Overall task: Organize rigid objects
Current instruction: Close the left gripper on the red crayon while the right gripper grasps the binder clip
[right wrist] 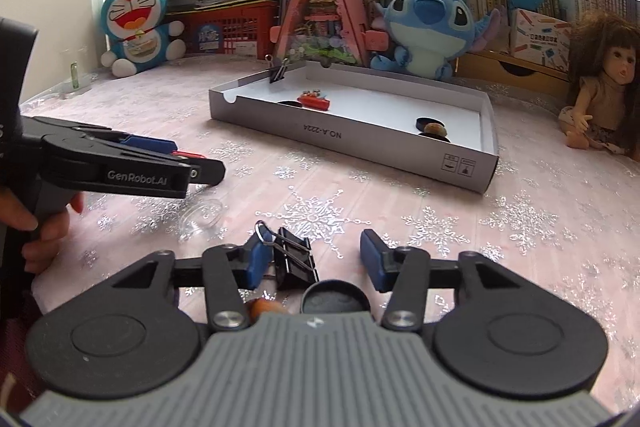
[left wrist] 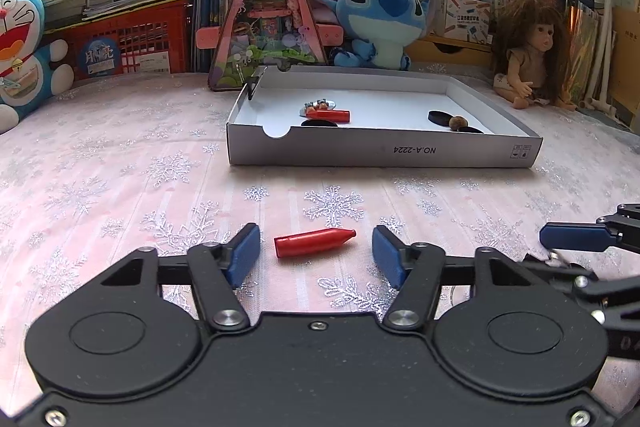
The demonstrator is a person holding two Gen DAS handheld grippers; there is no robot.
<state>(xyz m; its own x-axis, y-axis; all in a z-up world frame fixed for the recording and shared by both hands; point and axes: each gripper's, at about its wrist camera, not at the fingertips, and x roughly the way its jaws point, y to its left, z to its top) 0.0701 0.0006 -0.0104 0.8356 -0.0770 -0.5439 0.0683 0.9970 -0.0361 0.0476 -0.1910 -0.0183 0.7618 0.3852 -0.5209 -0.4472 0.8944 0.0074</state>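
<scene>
Tongs [left wrist: 316, 253] half-open astride red cylinder [left wrist: 314, 246], pads not touching.

Red bullet-shaped piece [left wrist: 315, 242] lying sideways on tablecloth, black binder clip [right wrist: 295, 262] nearby

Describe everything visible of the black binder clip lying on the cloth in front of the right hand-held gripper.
The black binder clip lies on its side on the snowflake tablecloth. Its body looks like folded black metal, with silver wire handles, one loop sticking up at the upper left. It sits between the open pads of the right hand-held gripper, against or very near the left pad and clear of the right one. A round black lid lies just below it.
</scene>
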